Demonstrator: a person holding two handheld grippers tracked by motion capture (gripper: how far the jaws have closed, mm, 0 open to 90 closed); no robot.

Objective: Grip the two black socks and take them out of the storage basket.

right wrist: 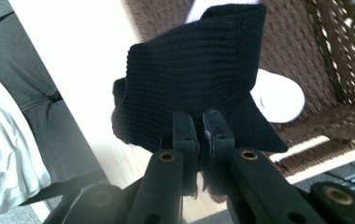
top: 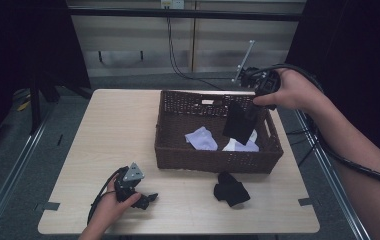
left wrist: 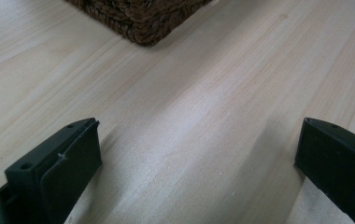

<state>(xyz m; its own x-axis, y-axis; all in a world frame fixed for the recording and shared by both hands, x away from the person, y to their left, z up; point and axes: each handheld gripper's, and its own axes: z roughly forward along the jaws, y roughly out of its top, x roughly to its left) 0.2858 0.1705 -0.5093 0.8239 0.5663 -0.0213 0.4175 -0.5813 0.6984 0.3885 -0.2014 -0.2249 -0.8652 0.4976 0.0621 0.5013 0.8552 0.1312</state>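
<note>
Right gripper [top: 252, 101] dangles black sock [top: 240, 123] over basket [top: 178, 150] holding white socks [top: 202, 138].

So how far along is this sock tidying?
Partway, it seems. Two white socks already lie in the wicker basket. The right gripper is shut on a black sock, held above the basket. Another black sock waits on the table; the left gripper rests open there.
</note>
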